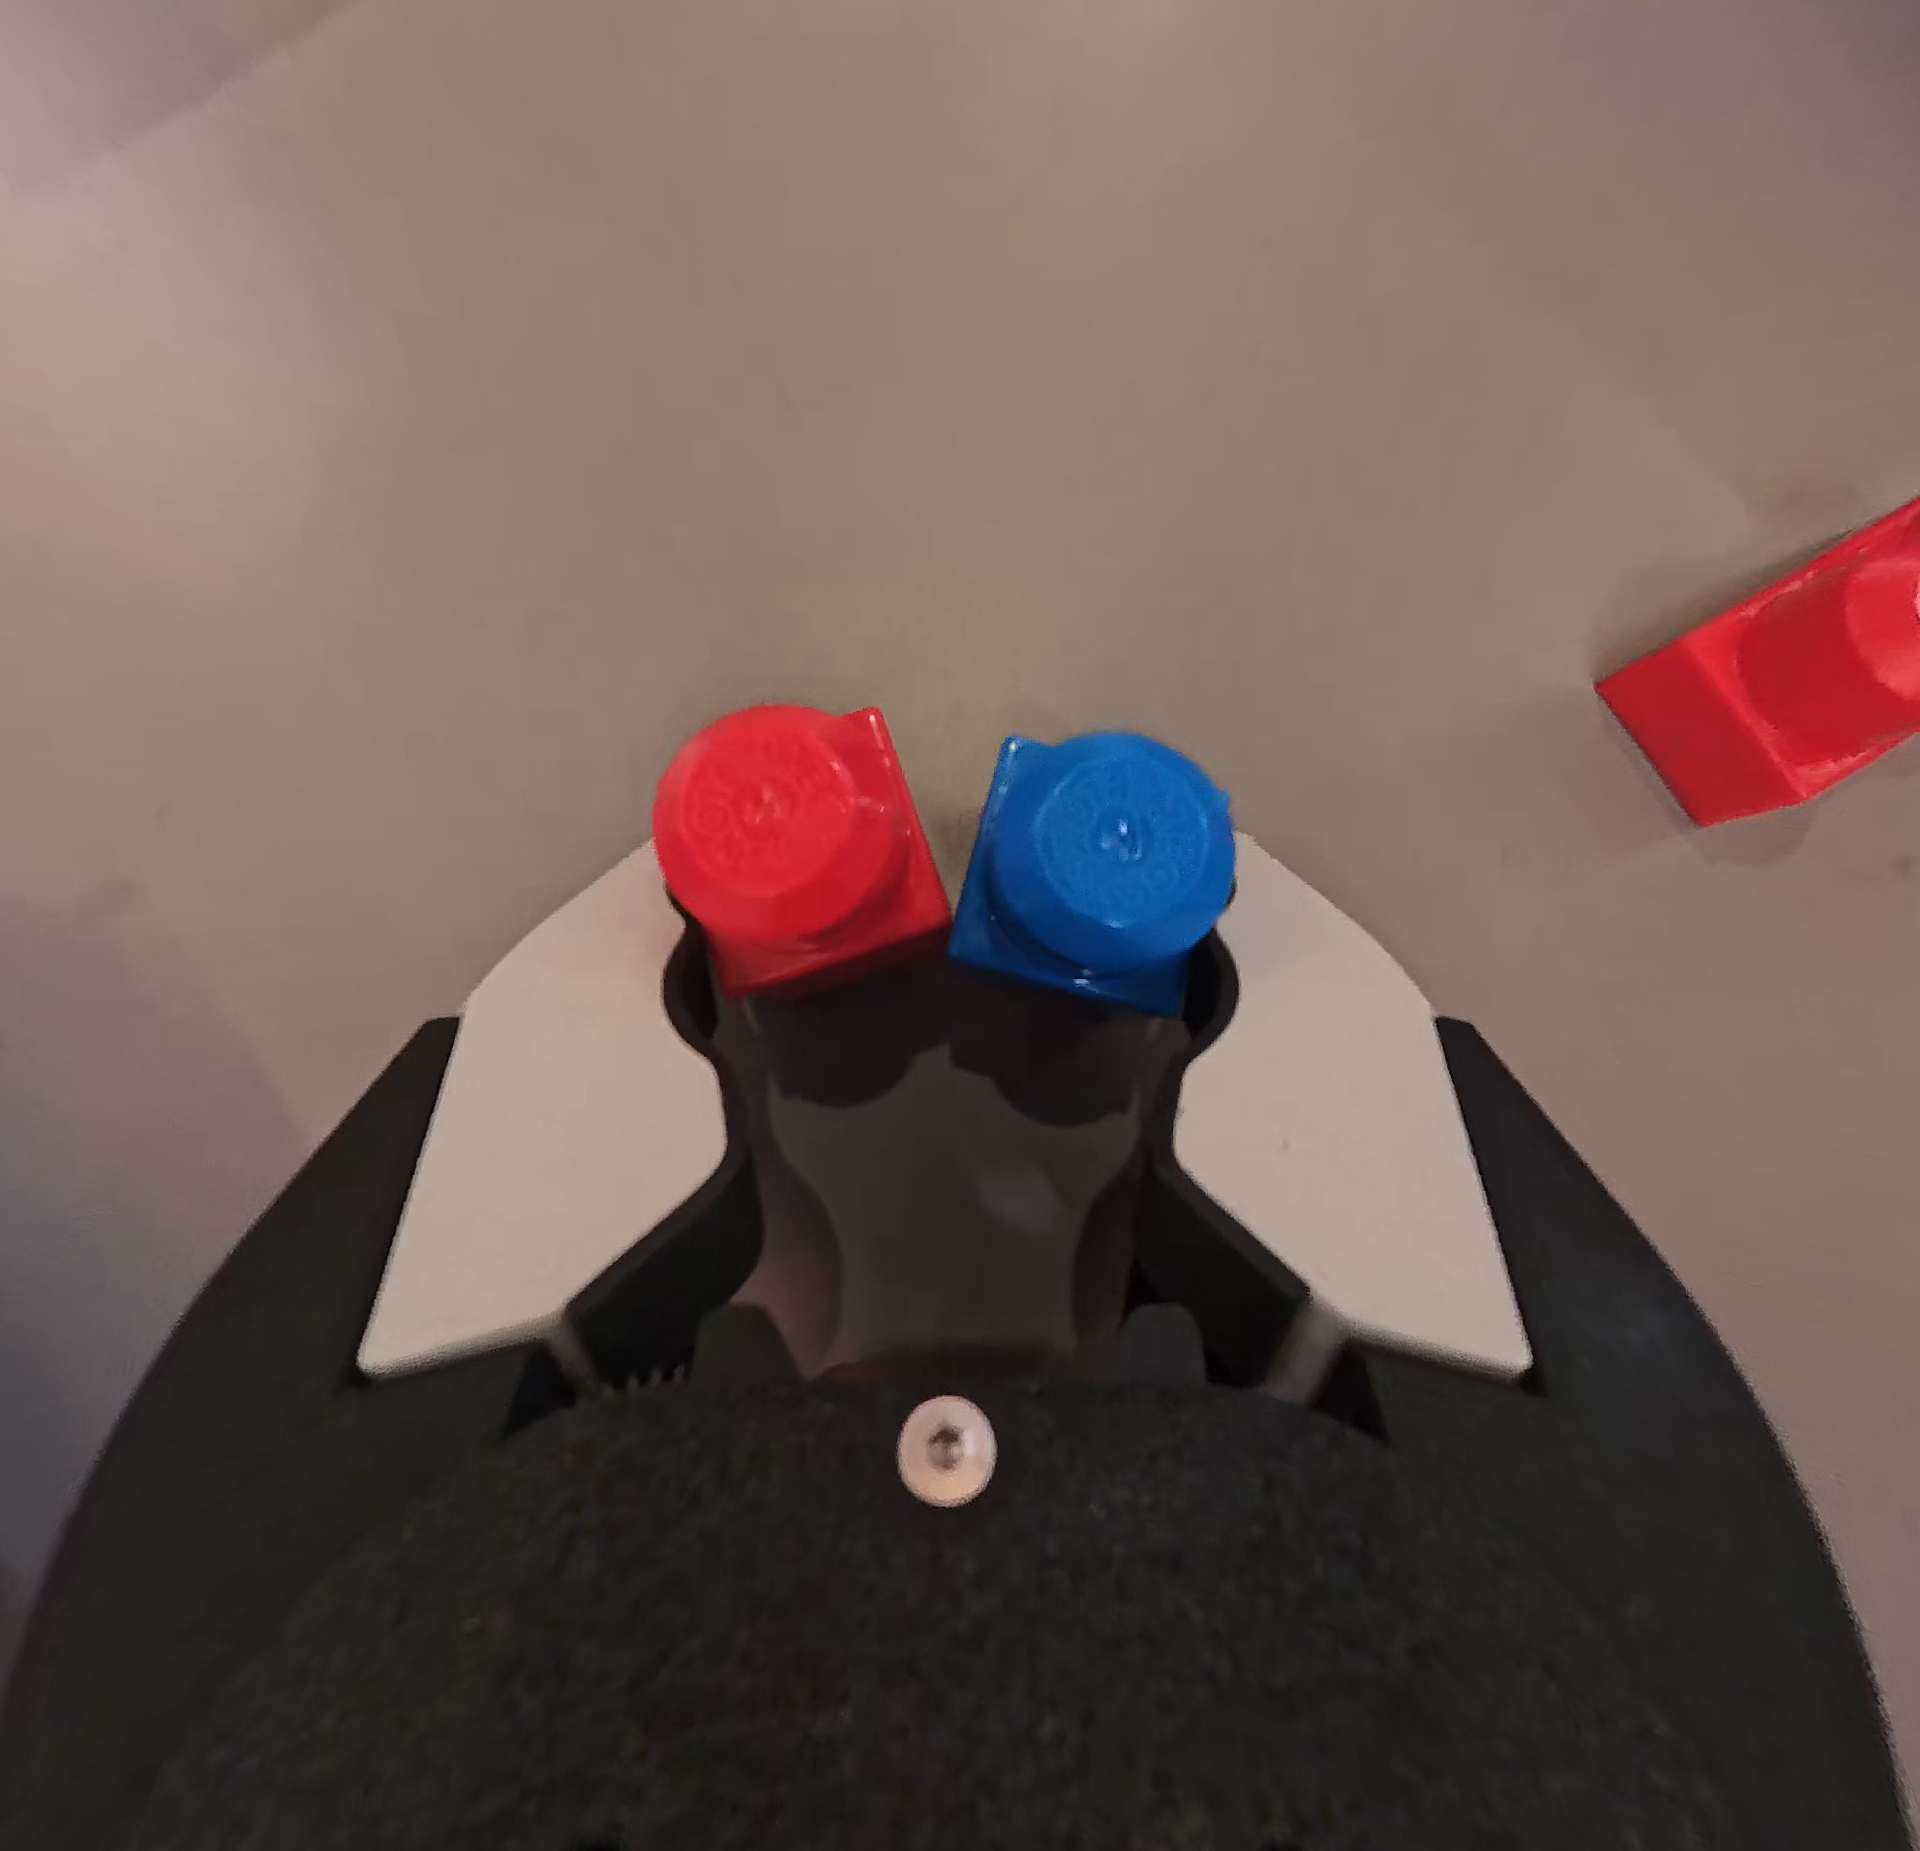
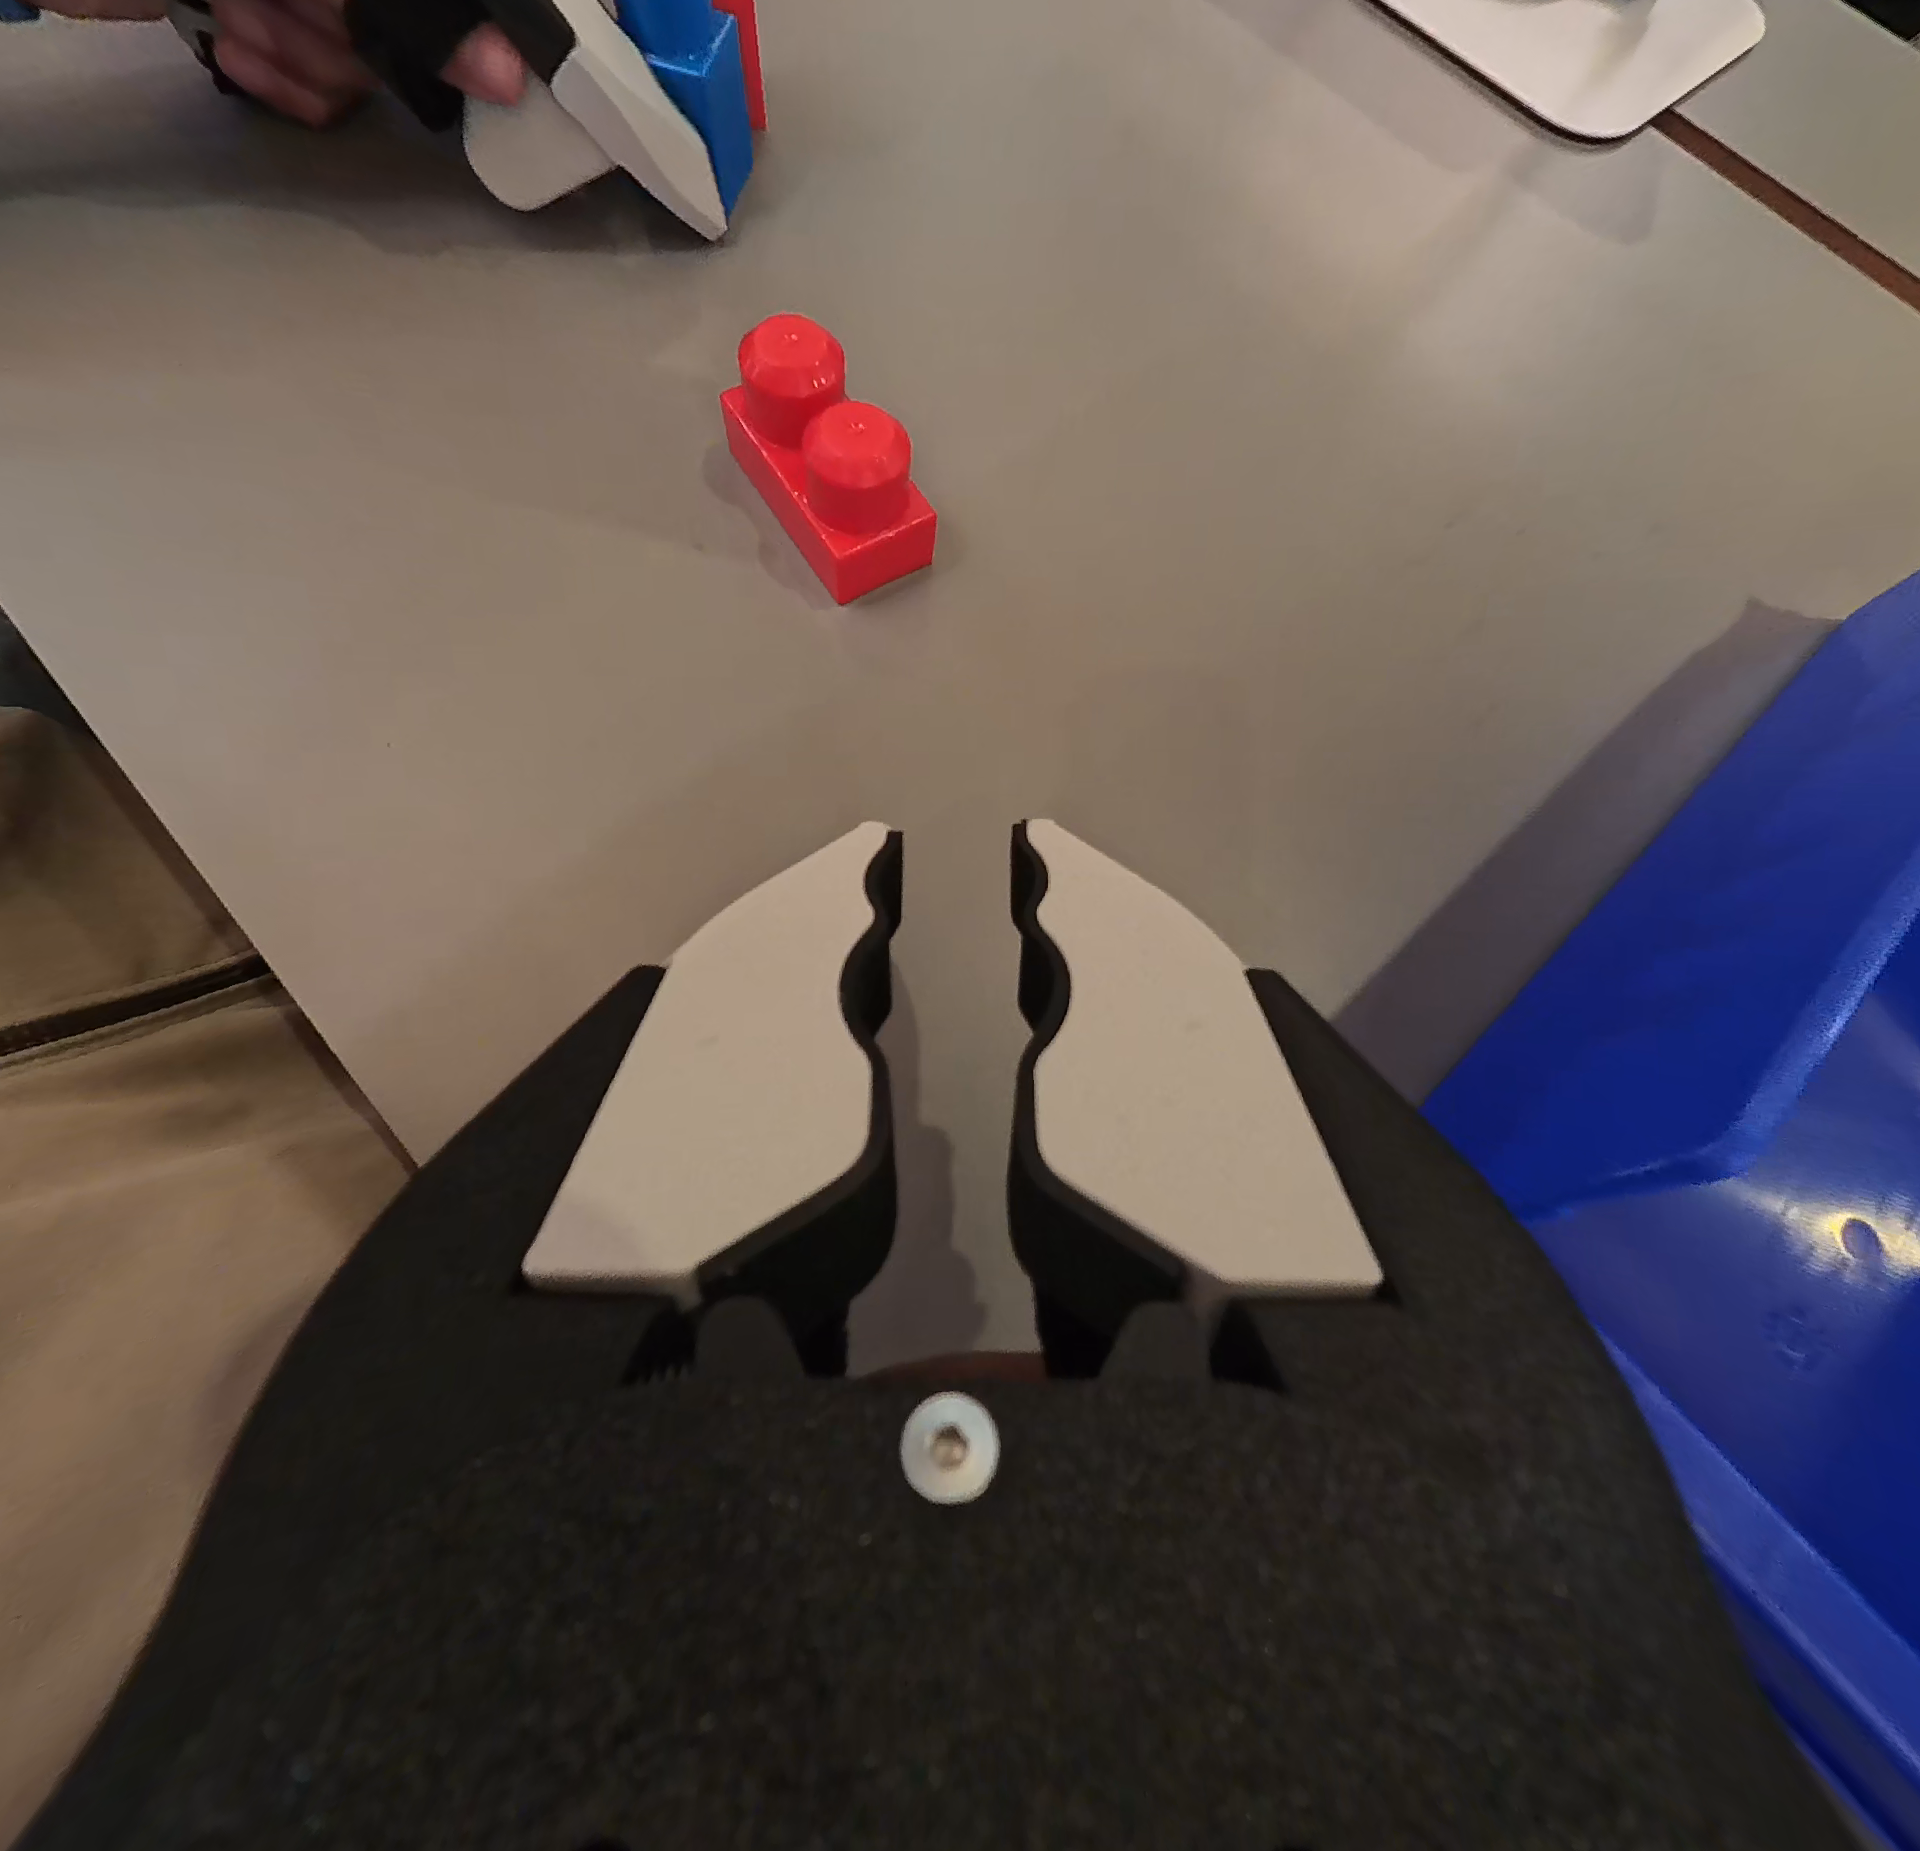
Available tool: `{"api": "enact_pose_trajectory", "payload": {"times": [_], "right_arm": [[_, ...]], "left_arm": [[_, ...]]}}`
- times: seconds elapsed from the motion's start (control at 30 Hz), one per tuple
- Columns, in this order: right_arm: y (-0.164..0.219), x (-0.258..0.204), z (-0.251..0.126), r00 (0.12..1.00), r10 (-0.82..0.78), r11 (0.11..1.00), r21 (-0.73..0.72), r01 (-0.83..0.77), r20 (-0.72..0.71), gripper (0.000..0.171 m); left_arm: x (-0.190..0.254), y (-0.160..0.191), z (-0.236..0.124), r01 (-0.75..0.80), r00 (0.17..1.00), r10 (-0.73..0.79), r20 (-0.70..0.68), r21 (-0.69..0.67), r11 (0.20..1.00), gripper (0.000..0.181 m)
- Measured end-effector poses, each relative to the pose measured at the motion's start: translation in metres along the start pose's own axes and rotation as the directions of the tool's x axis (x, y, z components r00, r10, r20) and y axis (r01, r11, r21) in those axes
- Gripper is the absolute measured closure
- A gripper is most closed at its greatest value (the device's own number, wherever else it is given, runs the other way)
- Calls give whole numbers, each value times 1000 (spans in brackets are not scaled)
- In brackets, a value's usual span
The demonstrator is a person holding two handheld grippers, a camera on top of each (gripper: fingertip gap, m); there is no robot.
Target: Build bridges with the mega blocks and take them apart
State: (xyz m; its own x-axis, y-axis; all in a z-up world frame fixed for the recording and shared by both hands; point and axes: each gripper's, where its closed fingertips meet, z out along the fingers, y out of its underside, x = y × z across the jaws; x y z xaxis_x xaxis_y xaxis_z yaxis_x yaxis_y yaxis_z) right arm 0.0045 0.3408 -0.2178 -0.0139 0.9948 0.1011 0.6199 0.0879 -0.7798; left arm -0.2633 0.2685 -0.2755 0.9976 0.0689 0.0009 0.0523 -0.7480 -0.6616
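On the bench (image 2: 1195,367), the left gripper (image 1: 951,928) squeezes a small red block (image 1: 800,845) and a blue block (image 1: 1101,866) side by side, likely as bridge pillars. The two-stud red block (image 2: 831,471) lies loose in front of the empty, slightly parted right gripper (image 2: 956,835), presumably the span. A blue bin (image 2: 1714,970) sits rightmost.

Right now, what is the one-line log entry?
left tool: shut on red block and blue block | right tool: open, empty | red double block: loose on table
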Motion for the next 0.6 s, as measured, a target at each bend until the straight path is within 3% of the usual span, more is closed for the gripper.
{"api": "enact_pose_trajectory", "payload": {"times": [0.27, 0.6], "right_arm": [[1, 0, 1, 1000, 4, 1000, 1, -4, 3, 151], [2, 1, 2, 1000, 9, 1000, -2, -9, 6, 151]], "left_arm": [[-5, -9, 9, 17, 1000, -17, 17, 3, 1000, 85], [-3, -14, 13, -52, 998, 52, -43, 2, 999, 90]]}}
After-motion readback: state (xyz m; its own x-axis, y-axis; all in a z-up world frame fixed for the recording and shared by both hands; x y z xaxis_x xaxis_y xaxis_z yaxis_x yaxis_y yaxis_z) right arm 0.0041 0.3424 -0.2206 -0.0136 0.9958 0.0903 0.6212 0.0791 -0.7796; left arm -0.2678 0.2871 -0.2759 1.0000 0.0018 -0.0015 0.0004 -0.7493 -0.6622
